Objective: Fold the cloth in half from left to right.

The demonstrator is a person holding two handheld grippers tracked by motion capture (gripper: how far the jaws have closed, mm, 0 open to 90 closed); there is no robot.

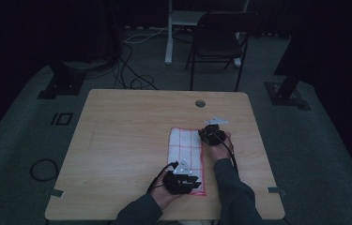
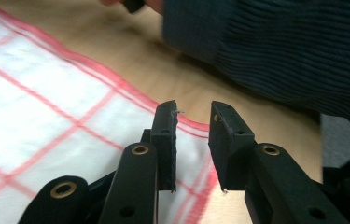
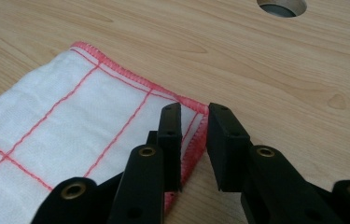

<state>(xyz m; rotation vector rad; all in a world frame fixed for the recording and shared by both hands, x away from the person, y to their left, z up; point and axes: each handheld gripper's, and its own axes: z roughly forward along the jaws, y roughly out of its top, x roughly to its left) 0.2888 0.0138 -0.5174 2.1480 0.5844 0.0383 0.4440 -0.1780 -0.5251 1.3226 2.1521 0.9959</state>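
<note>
The high view is very dim, the room's edges falling to near black, with only the counter (image 1: 131,140) faintly lit. Both gripper views are bright and evenly lit, though near parts look softly blurred.

Dim lab or studio space: grey carpet floor (image 1: 19,126), loose black cables (image 1: 131,77), black folding chair (image 1: 218,40), light wooden table (image 1: 126,136).

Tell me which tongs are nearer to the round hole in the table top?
Right. The right tongs sit at the cloth's far right corner, just below the hole. The left tongs are at the cloth's near right corner, farther from it.
</note>
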